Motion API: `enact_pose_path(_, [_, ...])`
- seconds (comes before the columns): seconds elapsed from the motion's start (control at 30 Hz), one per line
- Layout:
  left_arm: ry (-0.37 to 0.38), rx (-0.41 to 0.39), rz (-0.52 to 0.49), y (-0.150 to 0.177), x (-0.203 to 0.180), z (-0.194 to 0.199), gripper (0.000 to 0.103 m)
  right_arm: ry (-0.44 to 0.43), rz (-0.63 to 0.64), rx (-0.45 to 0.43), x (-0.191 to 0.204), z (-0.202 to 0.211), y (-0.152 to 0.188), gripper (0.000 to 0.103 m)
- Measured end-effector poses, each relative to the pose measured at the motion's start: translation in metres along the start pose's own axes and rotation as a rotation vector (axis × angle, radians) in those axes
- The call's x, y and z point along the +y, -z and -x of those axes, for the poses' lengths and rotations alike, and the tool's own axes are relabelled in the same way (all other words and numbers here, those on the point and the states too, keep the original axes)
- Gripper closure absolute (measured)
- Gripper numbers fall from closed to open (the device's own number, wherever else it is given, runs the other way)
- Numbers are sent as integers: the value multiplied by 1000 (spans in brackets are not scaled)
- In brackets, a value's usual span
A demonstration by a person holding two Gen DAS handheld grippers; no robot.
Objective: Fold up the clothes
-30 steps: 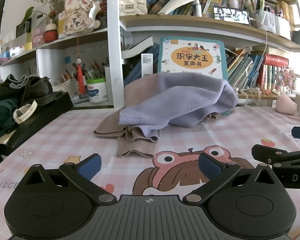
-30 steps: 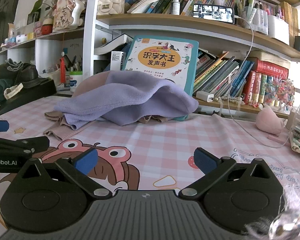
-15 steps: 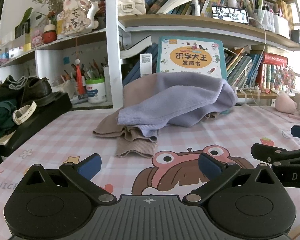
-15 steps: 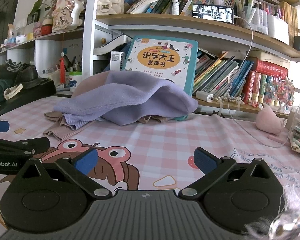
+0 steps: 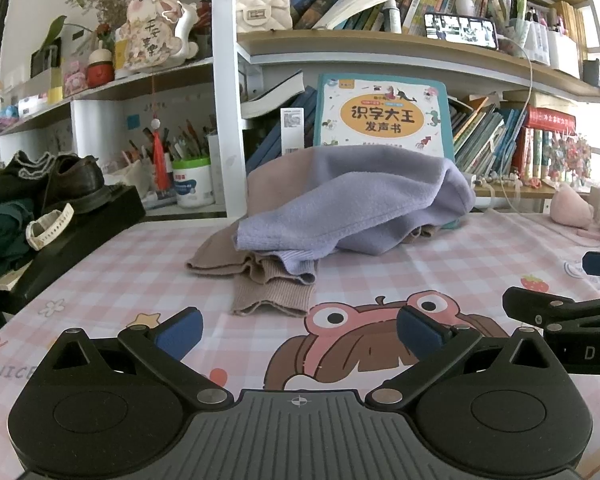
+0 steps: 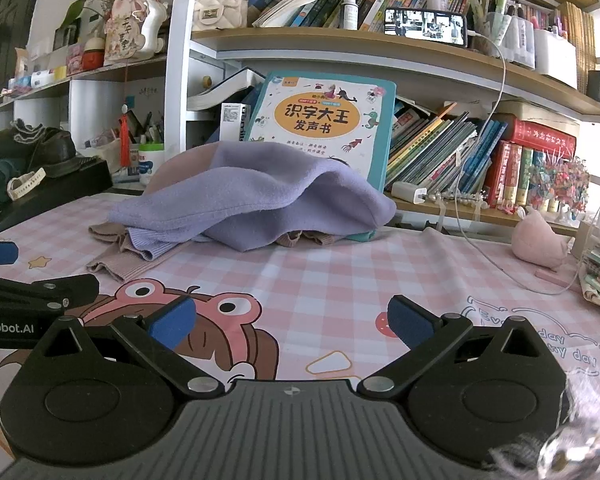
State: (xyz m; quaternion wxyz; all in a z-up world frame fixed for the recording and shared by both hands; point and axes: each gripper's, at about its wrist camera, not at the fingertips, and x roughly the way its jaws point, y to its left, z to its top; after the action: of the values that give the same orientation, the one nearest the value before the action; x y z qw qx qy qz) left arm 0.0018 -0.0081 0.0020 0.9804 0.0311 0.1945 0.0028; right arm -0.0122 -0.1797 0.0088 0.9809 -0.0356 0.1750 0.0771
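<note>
A crumpled lilac sweater point(image 5: 352, 204) point(image 6: 260, 208) lies heaped over a beige knit garment point(image 5: 268, 280) point(image 6: 116, 256) at the back of the pink checked tablecloth point(image 5: 420, 264) point(image 6: 340, 272). My left gripper point(image 5: 298, 334) hovers low over the cloth in front of the heap, open, nothing between its blue pads. My right gripper point(image 6: 290, 320) is also open and empty, short of the clothes and to their right. Each gripper's black finger shows at the edge of the other's view.
Packed bookshelves point(image 6: 440, 148) stand right behind the clothes, with a large teal picture book point(image 5: 384, 116) propped against them. A black box with shoes point(image 5: 72, 184) sits at the left edge. A pink plush point(image 6: 540, 240), a white cable and stacked booklets lie at the right.
</note>
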Motion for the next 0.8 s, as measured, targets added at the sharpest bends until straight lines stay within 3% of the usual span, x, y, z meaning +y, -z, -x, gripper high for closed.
enact_pose_path(0.8, [4, 2, -8, 4, 1, -1, 0, -2, -6, 0, -2, 0, -1, 0])
